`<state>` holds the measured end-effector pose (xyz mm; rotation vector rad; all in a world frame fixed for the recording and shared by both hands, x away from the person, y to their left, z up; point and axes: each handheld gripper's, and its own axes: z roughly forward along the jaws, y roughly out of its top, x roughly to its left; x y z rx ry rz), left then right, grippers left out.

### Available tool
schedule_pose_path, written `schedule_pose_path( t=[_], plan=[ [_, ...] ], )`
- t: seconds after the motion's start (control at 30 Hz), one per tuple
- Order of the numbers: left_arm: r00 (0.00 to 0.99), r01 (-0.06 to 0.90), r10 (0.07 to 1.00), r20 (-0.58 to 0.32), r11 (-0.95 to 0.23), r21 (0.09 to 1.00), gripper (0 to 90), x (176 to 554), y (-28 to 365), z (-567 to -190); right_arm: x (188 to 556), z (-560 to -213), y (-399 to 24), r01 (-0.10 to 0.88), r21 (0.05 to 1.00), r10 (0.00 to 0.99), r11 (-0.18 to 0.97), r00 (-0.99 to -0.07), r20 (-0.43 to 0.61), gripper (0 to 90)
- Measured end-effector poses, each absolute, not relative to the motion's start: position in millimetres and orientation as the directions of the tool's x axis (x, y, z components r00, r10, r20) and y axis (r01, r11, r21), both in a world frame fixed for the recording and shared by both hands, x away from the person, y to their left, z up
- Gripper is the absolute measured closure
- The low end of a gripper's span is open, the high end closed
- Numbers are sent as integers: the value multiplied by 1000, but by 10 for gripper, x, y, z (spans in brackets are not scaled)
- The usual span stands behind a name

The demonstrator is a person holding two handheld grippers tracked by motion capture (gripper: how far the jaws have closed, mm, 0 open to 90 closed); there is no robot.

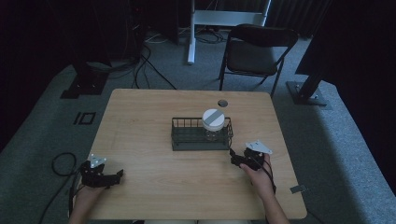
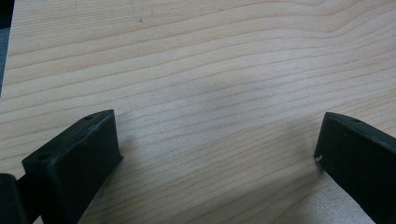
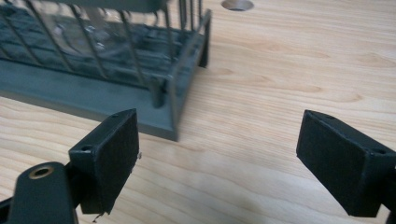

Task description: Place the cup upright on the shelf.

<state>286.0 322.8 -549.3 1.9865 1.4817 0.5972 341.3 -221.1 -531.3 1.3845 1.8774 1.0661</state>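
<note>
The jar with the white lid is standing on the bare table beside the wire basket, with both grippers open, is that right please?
Not quite: the jar stands inside the wire basket, as the high view shows. The left gripper and the right gripper are indeed open.

A light wooden tabletop point(image 1: 140, 130) with rounded corners is seen on a grey carpeted floor point(image 1: 42, 126). A round cable hole point(image 1: 222, 103) is cut near the tabletop's far edge. Beyond it, a dark folding chair point(image 1: 254, 51) is placed, and just to its left a white stand leg point(image 1: 191, 32) is seen rising from the floor. Black cables point(image 1: 144, 65) are strewn over the carpet at the far left. Black posts on flat base plates point(image 1: 308, 93) are set at both sides. The room is dimly lit, and the far background is lost in darkness.
</note>
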Motion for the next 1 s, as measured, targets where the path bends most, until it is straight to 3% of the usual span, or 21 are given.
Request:
schedule_pose_path(
  t=[1.0],
  plan=[
    [281,698,960,9,-211,684,2,2860,3228,-5493,3398,-5472,-2618,608,785,984,123,-175,-19,129]
  ],
)
